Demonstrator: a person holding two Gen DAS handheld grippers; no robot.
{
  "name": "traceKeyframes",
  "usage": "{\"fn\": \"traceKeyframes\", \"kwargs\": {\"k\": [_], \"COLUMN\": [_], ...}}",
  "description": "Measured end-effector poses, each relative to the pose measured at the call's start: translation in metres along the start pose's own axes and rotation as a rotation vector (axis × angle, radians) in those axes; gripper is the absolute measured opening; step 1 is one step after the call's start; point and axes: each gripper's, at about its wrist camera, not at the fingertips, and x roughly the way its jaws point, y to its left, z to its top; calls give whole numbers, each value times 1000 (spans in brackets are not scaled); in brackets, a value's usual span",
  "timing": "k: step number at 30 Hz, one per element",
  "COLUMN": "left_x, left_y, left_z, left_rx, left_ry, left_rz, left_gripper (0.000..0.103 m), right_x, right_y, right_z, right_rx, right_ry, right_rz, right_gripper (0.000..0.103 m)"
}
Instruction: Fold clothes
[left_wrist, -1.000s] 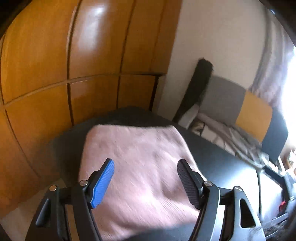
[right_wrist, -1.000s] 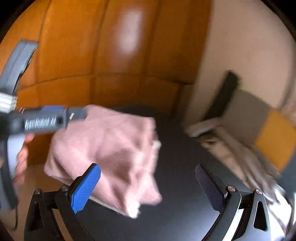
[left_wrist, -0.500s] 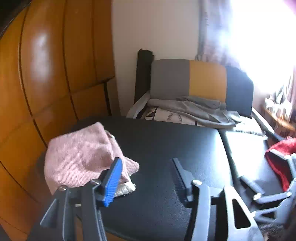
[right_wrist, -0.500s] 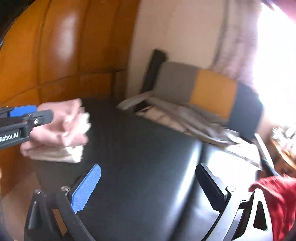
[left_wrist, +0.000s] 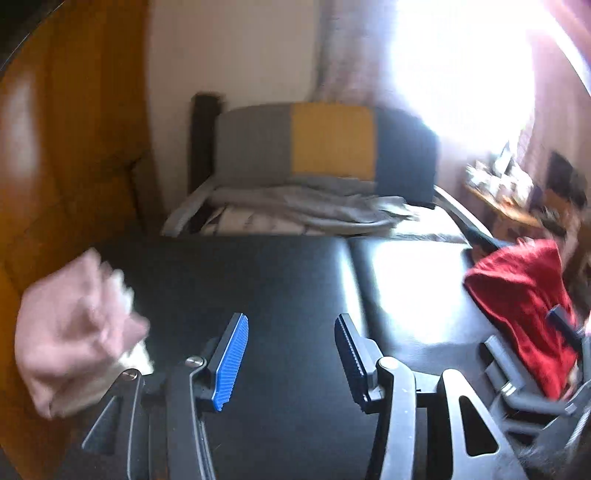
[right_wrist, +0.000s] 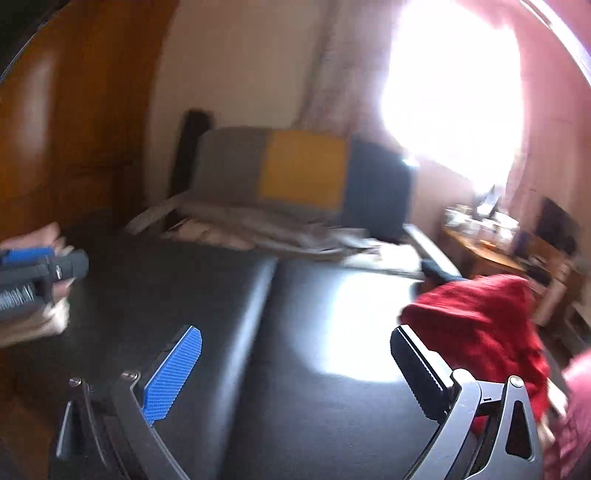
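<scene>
Two garments: I see a folded pale pink knitted garment (left_wrist: 77, 332) at the left edge of the black padded worktop (left_wrist: 280, 280), and a crumpled red knitted garment (left_wrist: 524, 306) at its right end.
Done so far: I judge the pink piece finished; it lies as a compact bundle, touched by neither of my tongs.
Left to do: the red piece looks unfolded, a loose heap partly over the worktop's right edge, so I reckon about half the job remains, if these two are all.
Left tongs (left_wrist: 291, 354): released, the jaws parted with nothing between them, hanging over bare worktop between the two garments.
Right tongs (right_wrist: 295, 373): released and spread wide, nothing between the jaws, the black pad just beside the red heap; I cannot tell whether it touches.
Middle of worktop: bare, room to spread the red piece flat.
Background: a grey, yellow and dark blue cushion (left_wrist: 325, 140) and rumpled grey cloth (left_wrist: 306, 206) lie beyond the worktop.
Picture quality: blurred, so edges and folds are hard for me to read.
</scene>
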Motion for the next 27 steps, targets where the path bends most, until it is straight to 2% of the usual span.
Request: {"fn": "traceKeyframes", "kwargs": {"k": [2, 4, 8, 10, 14, 17, 20, 24, 27], "left_x": [-1, -3, 1, 4, 3, -10, -30, -62, -82], "left_y": [-32, -55, -69, -66, -59, -34, 14, 117, 193], "left_z": [3, 4, 1, -2, -6, -5, -4, -15, -38], "left_rx": [66, 88, 49, 14, 28, 2, -71, -207, -363], "left_ry": [-9, -12, 30, 45, 44, 22, -26, -75, -64], "left_rz": [-44, -97, -128, -97, -41, -4, 138, 429, 592], "left_gripper": [50, 50, 50, 50, 50, 50, 50, 50, 50], "right_x": [1, 5, 12, 16, 20, 16, 18, 37, 40], "right_y": [-33, -58, -80, -84, -68, -48, -8, 90, 169], "right_z": [1, 0, -8, -12, -17, -7, 9, 26, 39], "right_rx": [56, 98, 144, 162, 153, 114, 36, -87, -158], "right_ry": [16, 40, 71, 90, 89, 65, 33, 54, 53], "right_rz": [-75, -122, -180, -158, -120, -36, 92, 321, 492], "right_gripper": [103, 103, 103, 103, 103, 103, 103, 103, 103]}}
